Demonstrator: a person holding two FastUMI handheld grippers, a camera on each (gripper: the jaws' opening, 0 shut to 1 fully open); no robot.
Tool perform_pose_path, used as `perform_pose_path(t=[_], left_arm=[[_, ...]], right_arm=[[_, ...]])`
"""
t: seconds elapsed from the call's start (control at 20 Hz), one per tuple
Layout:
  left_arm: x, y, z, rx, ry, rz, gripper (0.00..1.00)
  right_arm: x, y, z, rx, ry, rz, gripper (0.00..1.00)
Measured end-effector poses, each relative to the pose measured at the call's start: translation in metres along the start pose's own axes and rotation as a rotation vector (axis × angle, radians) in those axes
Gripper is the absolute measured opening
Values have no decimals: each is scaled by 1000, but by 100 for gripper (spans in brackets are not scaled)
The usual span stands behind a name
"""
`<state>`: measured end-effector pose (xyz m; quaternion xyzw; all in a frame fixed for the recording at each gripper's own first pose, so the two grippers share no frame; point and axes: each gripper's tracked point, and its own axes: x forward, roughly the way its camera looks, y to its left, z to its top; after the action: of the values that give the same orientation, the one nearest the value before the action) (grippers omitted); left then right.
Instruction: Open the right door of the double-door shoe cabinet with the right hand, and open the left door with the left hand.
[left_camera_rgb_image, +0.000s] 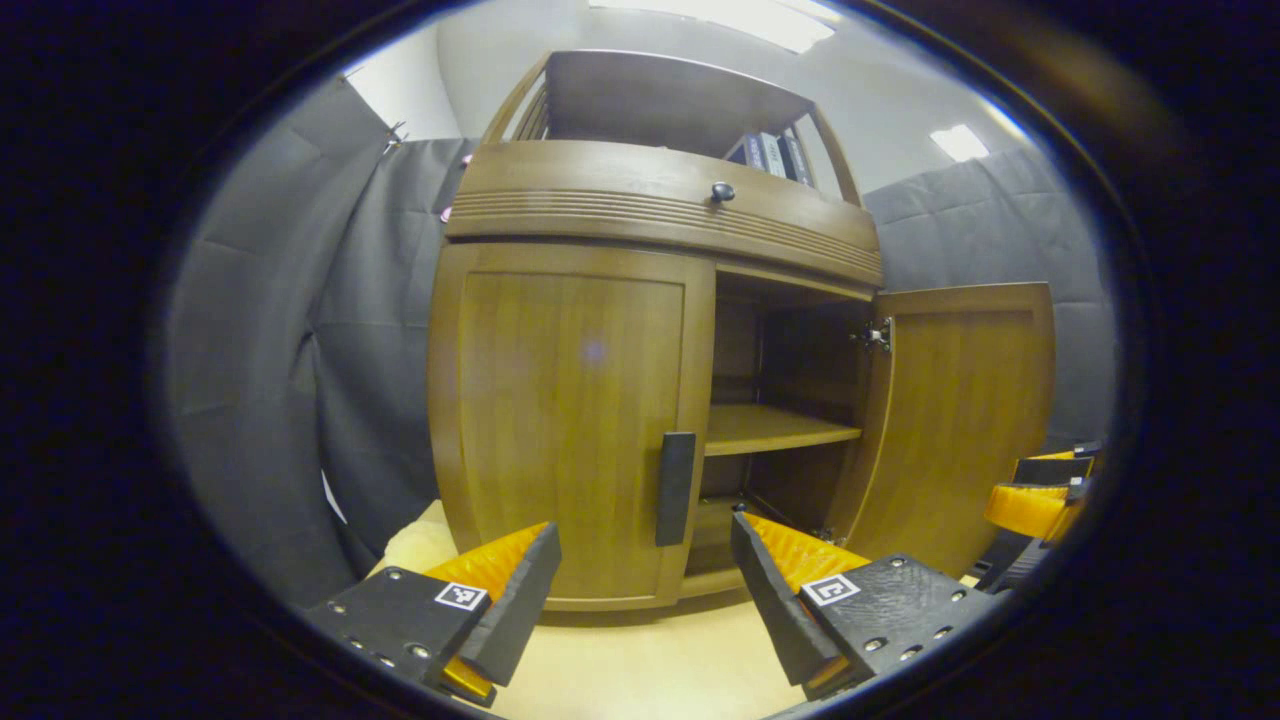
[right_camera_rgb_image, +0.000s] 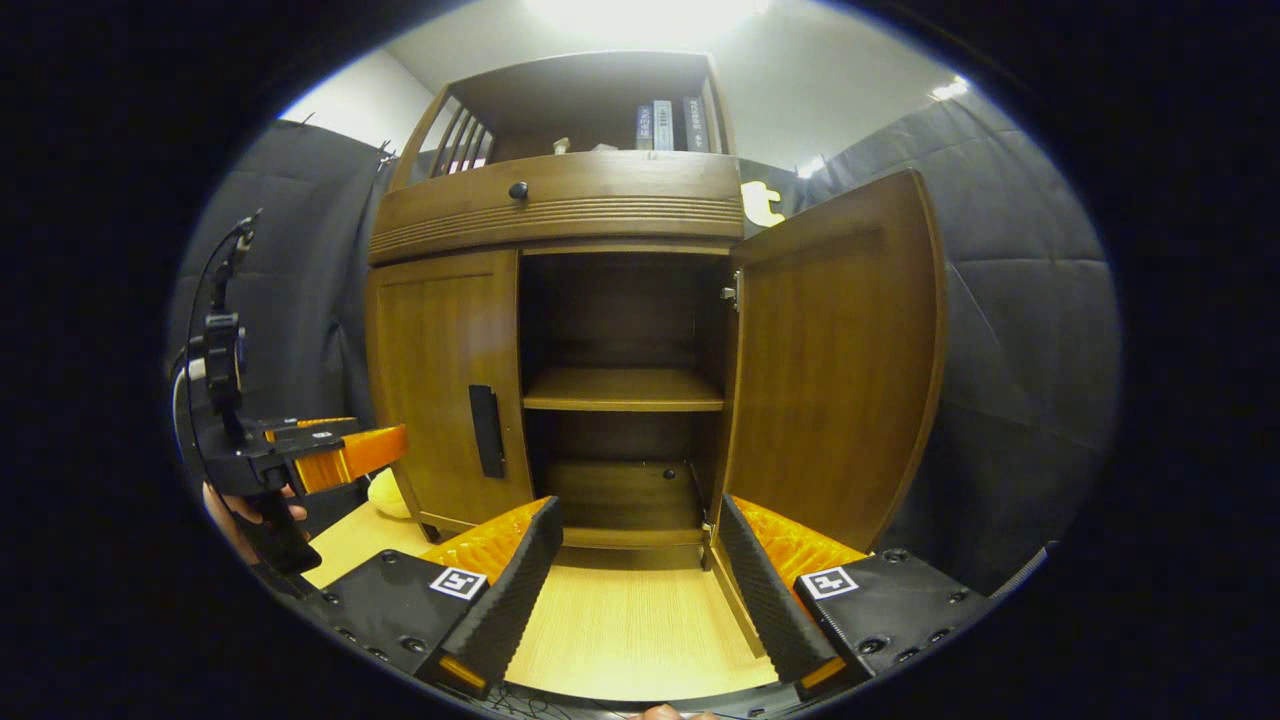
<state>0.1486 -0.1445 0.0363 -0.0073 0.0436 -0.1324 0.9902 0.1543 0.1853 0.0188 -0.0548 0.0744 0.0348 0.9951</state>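
Left gripper view faces the shoe cabinet (left_camera_rgb_image: 600, 400) from low on the pale wooden floor (left_camera_rgb_image: 640, 660). The cabinet has 2 doors. The left door (left_camera_rgb_image: 565, 420) sits flat and closed, with 1 dark vertical handle (left_camera_rgb_image: 676, 488) near its inner edge. The right door (left_camera_rgb_image: 960, 420) is swung wide open, and 1 metal hinge (left_camera_rgb_image: 876, 335) shows at its top inner corner. Behind the open door I can count 1 shelf (left_camera_rgb_image: 775, 428) across the dark inside. Above the doors runs 1 drawer front with 1 round black knob (left_camera_rgb_image: 722, 191), and higher up stands a row of books (left_camera_rgb_image: 770, 152). The left gripper (left_camera_rgb_image: 645, 575) is released, its 2 fingers spread apart with nothing between them, short of the handle and not touching it. At the right edge sits the right gripper (left_camera_rgb_image: 1040, 500), its orange parts showing.

From the right gripper view, the same cabinet (right_camera_rgb_image: 560, 350) is seen straight on: left door (right_camera_rgb_image: 445, 385) closed, right door (right_camera_rgb_image: 840, 370) standing open, 1 shelf (right_camera_rgb_image: 622, 388) inside, 3 books (right_camera_rgb_image: 668, 124) up top. The right gripper (right_camera_rgb_image: 635, 555) is also released, its 2 fingers parted and empty, apart from the open door's lower edge. The left gripper (right_camera_rgb_image: 340, 455) shows at the left, held by a hand (right_camera_rgb_image: 240, 515), near the closed door.
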Motion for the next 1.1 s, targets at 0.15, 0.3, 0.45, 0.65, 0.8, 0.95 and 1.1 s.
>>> perform_pose_path(t=[0.15, 0.3, 0.45, 0.65, 0.8, 0.95, 1.1], left_arm=[[21, -4, 1, 27, 1, 8, 100], [46, -8, 0, 37, 14, 26, 100], [75, -13, -6, 34, 39, 46, 100], [108, -19, -11, 40, 51, 57, 100], [129, -21, -14, 47, 56, 76, 93], [145, -26, -23, 37, 72, 75, 74], [154, -30, -16, -13, 33, 88, 54]], right_arm=[[15, 4, -2, 6, -4, 27, 97], [32, -1, -1, 12, -2, 35, 98], [49, -10, 5, 23, -18, 39, 97], [69, -18, 6, 19, -20, 51, 97], [83, -22, 6, 14, -21, 63, 97], [92, -24, 8, 6, -25, 75, 97], [94, -25, 6, -8, -30, 81, 97]])
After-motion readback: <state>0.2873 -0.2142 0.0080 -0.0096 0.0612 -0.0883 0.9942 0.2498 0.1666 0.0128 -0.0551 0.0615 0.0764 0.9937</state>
